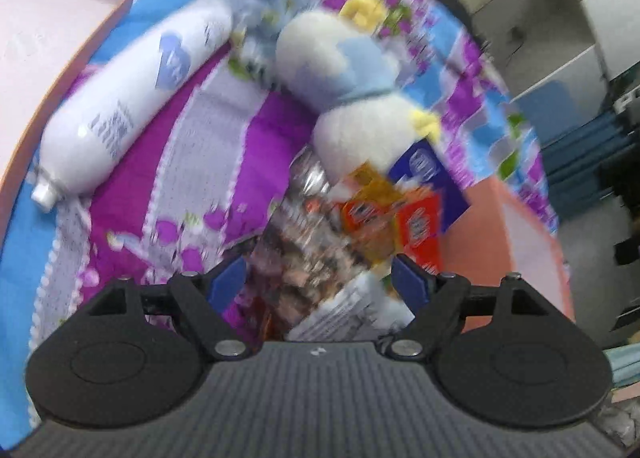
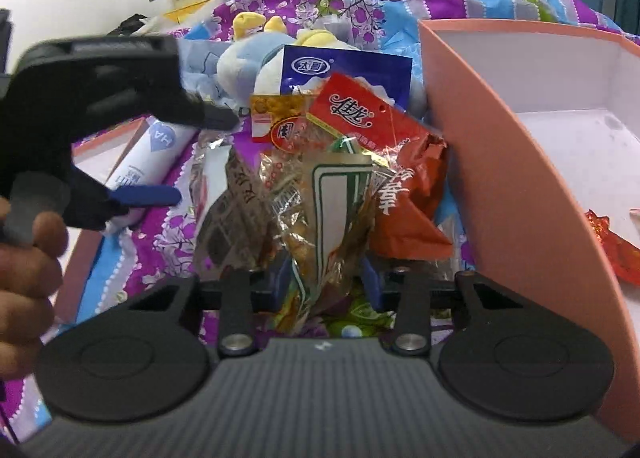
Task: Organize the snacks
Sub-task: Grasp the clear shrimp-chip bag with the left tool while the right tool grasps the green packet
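A pile of snack packets (image 2: 320, 186) lies on the purple floral bedspread: a red packet (image 2: 360, 114), a blue packet (image 2: 348, 70), an orange-brown packet (image 2: 408, 202) and a clear green-striped packet (image 2: 340, 210). My right gripper (image 2: 326, 278) is shut on the green-striped packet. My left gripper (image 1: 320, 278) is open just above the pile (image 1: 380, 214), with a brown packet (image 1: 304, 258) between its fingers; it also shows at the left of the right wrist view (image 2: 208, 154). A pink box (image 2: 520, 186) stands to the right with a red packet (image 2: 612, 242) inside.
A white tube bottle (image 1: 132, 98) lies left of the pile beside a second pink box (image 1: 44, 50). A white and blue plush toy (image 1: 352, 90) lies behind the snacks. White furniture (image 1: 560, 18) stands beyond the bed.
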A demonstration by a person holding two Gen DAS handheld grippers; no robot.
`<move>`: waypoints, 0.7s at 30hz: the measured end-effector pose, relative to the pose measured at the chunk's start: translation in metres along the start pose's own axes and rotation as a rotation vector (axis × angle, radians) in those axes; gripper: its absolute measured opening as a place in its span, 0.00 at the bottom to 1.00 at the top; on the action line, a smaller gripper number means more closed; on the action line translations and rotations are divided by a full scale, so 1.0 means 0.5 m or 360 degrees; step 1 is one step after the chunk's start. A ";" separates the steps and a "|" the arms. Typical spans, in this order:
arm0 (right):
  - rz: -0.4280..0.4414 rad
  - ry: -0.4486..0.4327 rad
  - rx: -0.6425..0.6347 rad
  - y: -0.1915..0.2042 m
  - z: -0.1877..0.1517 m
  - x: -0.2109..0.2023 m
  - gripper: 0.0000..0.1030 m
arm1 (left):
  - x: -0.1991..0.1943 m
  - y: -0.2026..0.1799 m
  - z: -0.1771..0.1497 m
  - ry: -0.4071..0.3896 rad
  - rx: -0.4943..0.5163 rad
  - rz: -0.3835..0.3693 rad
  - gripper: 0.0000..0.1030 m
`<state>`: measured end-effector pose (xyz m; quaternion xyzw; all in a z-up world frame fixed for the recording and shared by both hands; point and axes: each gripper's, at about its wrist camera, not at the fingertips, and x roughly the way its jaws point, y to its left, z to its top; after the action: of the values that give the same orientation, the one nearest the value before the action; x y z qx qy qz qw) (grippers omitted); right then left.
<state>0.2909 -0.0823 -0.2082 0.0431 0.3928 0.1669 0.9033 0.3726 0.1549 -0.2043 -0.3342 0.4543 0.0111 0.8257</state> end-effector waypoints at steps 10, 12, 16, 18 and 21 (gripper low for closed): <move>0.0005 -0.0249 -0.0209 0.004 -0.027 0.022 0.26 | 0.026 -0.024 -0.064 -0.0038 0.0166 0.0033 0.66; 0.0039 -0.0235 -0.0187 -0.006 -0.025 0.017 0.23 | 0.013 -0.023 -0.071 -0.0052 0.0184 0.0049 0.61; 0.0076 -0.0199 -0.0198 -0.013 -0.020 -0.015 0.20 | -0.043 -0.038 -0.072 -0.0085 0.0248 0.0154 0.52; 0.0096 -0.0178 -0.0189 -0.012 -0.017 -0.035 0.19 | -0.069 -0.051 -0.074 -0.0068 0.0311 0.0169 0.51; 0.0097 -0.0188 -0.0209 -0.003 -0.016 -0.068 0.19 | -0.110 -0.067 -0.085 -0.0081 0.0380 0.0196 0.51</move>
<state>0.2638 -0.0954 -0.1906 0.0057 0.3255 0.2168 0.9203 0.3196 0.1209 -0.1598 -0.2047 0.4509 0.0160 0.8686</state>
